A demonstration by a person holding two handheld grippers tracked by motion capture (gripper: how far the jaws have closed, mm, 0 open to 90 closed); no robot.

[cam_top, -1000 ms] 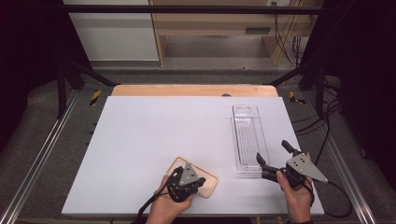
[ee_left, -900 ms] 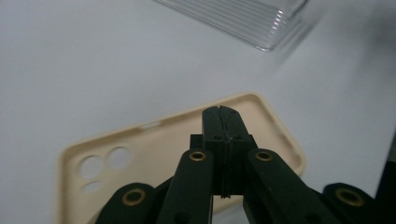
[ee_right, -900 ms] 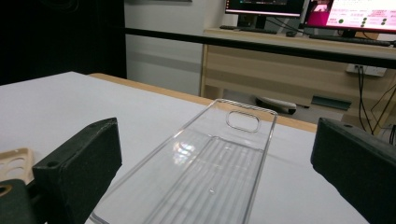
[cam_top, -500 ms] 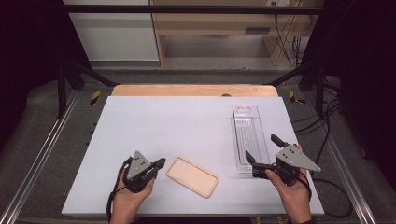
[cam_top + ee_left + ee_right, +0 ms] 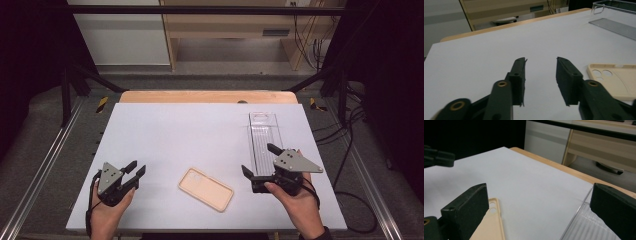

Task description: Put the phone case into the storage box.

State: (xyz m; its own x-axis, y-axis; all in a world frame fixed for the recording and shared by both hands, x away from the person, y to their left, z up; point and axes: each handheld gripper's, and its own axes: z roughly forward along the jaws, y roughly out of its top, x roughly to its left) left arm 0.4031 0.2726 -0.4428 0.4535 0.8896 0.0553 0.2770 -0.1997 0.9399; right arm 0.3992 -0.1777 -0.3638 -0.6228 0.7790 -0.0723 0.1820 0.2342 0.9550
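The left gripper was held near the front left corner of the white table, with its jaws apart and nothing between them. The right gripper was held at the front right, its jaws spread wide and empty too. One jaw of it was seen over the near end of the clear plastic tray, which lay lengthwise on the right part of the table. Between the two grippers, apart from both, a beige phone case was lying flat, with its camera holes turned toward the left gripper.
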